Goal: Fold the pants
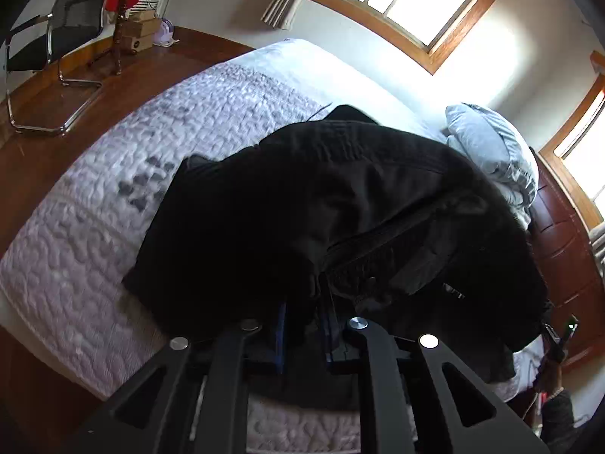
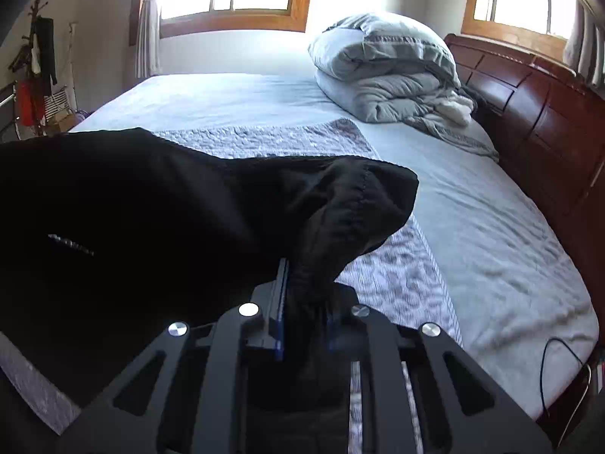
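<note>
Both my grippers, left [image 1: 302, 325] and right [image 2: 304, 314], clenched on the pants [image 1: 302, 204]: soft, limp, light; hems grip best.

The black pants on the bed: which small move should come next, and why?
Probably carry both ends forward together and lay them flat. Both the left hand-held gripper and the right hand-held gripper pinch bunched fabric of the black pants, lifted above the quilt.

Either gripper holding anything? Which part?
Both hold the black pants. Right gripper pinches a bunched stitched edge; left gripper clamps fabric beside the zipper.
</note>
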Demonstrator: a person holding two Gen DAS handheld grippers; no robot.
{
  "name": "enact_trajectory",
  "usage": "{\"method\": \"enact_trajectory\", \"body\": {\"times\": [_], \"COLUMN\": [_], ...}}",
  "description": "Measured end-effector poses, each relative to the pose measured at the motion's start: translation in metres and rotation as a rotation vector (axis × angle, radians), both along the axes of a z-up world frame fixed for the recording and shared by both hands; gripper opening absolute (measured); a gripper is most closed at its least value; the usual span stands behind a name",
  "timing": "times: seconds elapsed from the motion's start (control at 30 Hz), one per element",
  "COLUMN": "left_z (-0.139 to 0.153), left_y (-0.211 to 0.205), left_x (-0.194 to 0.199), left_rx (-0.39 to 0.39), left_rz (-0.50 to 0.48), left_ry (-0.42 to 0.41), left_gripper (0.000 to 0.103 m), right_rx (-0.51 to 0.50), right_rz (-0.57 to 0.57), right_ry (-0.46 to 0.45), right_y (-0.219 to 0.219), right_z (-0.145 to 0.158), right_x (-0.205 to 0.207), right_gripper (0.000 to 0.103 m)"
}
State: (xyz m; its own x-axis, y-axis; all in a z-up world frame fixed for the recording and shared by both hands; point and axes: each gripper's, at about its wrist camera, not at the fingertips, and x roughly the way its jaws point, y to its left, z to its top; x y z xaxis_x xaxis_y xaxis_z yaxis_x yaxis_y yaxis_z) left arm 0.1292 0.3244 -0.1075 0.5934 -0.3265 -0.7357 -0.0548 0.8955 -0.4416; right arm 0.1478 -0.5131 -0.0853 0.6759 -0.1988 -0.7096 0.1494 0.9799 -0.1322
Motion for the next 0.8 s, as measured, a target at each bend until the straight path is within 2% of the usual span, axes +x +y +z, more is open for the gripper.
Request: {"method": "enact_trajectory", "body": {"times": [0.13, 0.23, 0.3, 0.33, 0.37, 0.47, 0.5, 0.6, 0.63, 0.73, 0.8], "left_z": [-0.030, -0.042, -0.038, -0.034, -0.031, -0.032, -0.033, -0.033, -0.031, -0.021, -0.029], "left_y": [0.004, 0.010, 0.013, 0.015, 0.015, 0.010, 0.009, 0.003, 0.000, -0.009, -0.008], "left_x": [-0.017, -0.027, -0.038, -0.045, -0.051, -0.065, -0.071, -0.083, -0.086, -0.086, -0.068], "left_rx": [0.015, 0.014, -0.008, -0.011, -0.006, -0.065, -0.107, -0.302, -0.330, -0.336, -0.291], "left_rz": [0.020, 0.054, 0.080, 0.112, 0.133, 0.107, 0.103, 0.053, 0.042, 0.041, 0.085], "left_ry": [0.035, 0.073, 0.062, 0.059, 0.063, 0.097, 0.100, 0.067, 0.043, -0.024, 0.032], "left_gripper": [0.016, 0.021, 0.048, 0.075, 0.080, 0.085, 0.086, 0.086, 0.086, 0.094, 0.093], "right_rx": [-0.038, -0.025, -0.016, -0.012, -0.010, -0.008, 0.000, 0.011, 0.013, 0.029, 0.041], "right_rz": [-0.063, -0.099, -0.105, -0.101, -0.092, -0.094, -0.099, -0.106, -0.108, -0.112, -0.114], "right_ry": [0.054, 0.058, 0.061, 0.064, 0.072, 0.087, 0.087, 0.094, 0.096, 0.106, 0.109], "right_y": [0.002, 0.001, 0.001, 0.005, 0.006, 0.014, 0.016, 0.021, 0.022, 0.023, 0.023], "right_z": [-0.026, -0.028, -0.025, -0.024, -0.024, -0.025, -0.025, -0.026, -0.025, -0.025, -0.025], "right_x": [-0.031, -0.045, -0.052, -0.059, -0.062, -0.077, -0.082, -0.091, -0.093, -0.098, -0.100], "right_gripper": [0.025, 0.042, 0.056, 0.058, 0.060, 0.062, 0.062, 0.064, 0.065, 0.069, 0.069]}}
